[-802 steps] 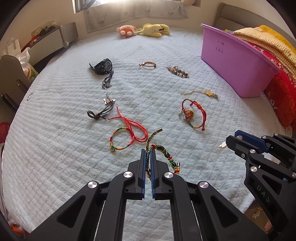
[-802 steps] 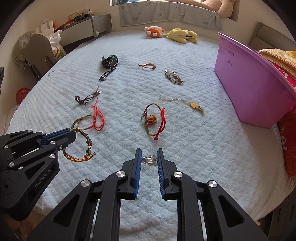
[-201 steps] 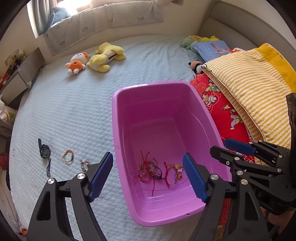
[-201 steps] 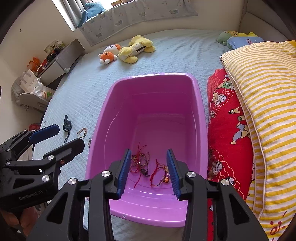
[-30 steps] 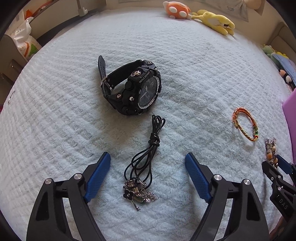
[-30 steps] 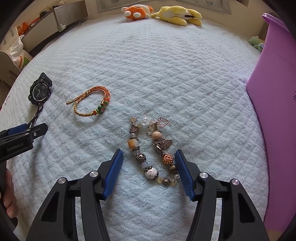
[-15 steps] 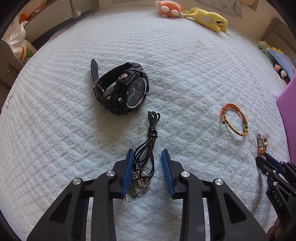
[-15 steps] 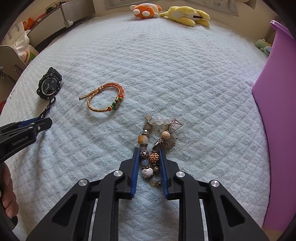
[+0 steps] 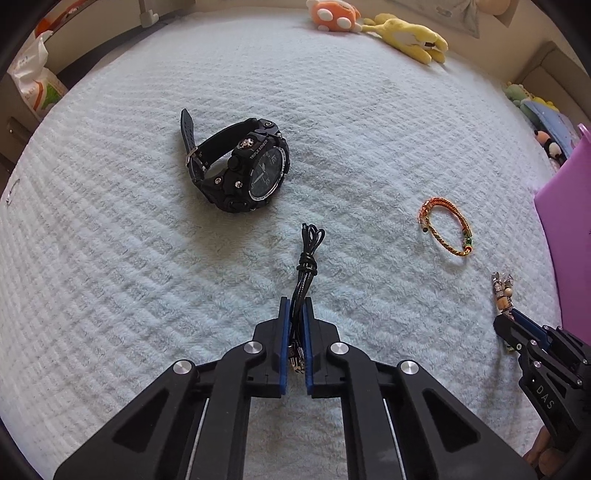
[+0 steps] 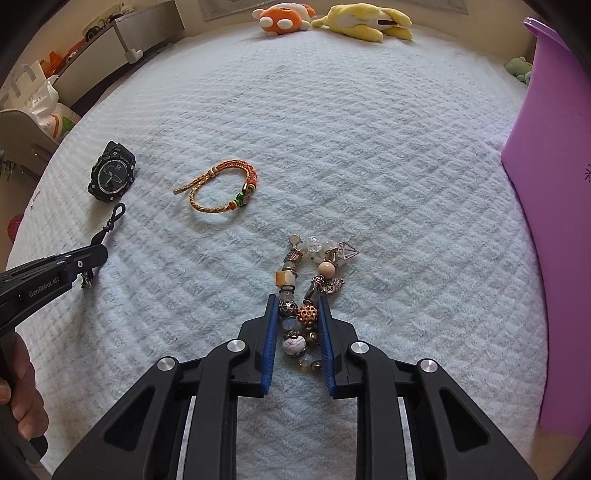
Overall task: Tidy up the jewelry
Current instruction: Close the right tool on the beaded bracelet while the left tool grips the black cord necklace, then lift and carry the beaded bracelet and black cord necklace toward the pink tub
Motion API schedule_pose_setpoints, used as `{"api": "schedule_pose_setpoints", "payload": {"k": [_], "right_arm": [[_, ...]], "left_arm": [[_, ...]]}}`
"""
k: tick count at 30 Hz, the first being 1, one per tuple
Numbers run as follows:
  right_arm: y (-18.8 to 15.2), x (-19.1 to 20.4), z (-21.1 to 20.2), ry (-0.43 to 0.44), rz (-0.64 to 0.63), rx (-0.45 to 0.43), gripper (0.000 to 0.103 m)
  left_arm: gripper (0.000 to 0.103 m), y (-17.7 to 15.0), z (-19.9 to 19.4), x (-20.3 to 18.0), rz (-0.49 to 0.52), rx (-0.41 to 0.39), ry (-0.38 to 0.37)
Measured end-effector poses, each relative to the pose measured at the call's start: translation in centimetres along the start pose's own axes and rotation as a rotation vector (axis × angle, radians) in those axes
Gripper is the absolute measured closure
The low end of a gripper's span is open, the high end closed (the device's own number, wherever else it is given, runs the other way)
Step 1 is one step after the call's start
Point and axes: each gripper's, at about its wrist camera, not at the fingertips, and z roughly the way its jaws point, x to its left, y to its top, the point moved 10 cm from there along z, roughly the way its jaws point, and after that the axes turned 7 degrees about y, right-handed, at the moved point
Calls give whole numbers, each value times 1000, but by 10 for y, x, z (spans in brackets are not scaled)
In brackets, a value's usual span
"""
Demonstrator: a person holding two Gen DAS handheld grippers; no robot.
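Note:
My left gripper [image 9: 294, 310] is shut on a black cord necklace [image 9: 308, 254] that lies on the pale blue bedspread, its metal charms between the blue pads. My right gripper [image 10: 295, 306] is shut on a beaded charm bracelet [image 10: 314, 266], whose far end trails ahead on the bed. A black sport watch [image 9: 240, 166] lies beyond the necklace; it also shows in the right wrist view [image 10: 110, 176]. An orange braided bracelet [image 9: 445, 227] lies between the two grippers, and shows in the right wrist view too [image 10: 221, 190].
A purple plastic tub [image 10: 550, 155] stands at the right edge of the bed. Orange [image 10: 282, 16] and yellow [image 10: 364, 20] plush toys lie at the far side. A grey shelf and bags [image 10: 48, 99] stand off the bed at left.
Both grippers have closed further: the left onto the black cord necklace, the right onto the beaded bracelet. Both have edged slightly forward.

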Motion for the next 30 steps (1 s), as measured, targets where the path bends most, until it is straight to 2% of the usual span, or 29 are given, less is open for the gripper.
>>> {"api": "schedule_pose_setpoints", "payload": {"k": [9,18,30], "right_arm": [[-11,12,-19,35,31,19,83],[-22,25,-52,53,50,19,83],[-17,38,-104,47,87,-38,83]], "left_arm": [[96,-23,-27,-4,39,39,-25],[96,-33,-58,1,75,37,-41],[96,-27,-103,-1,97,7,-49]]}}
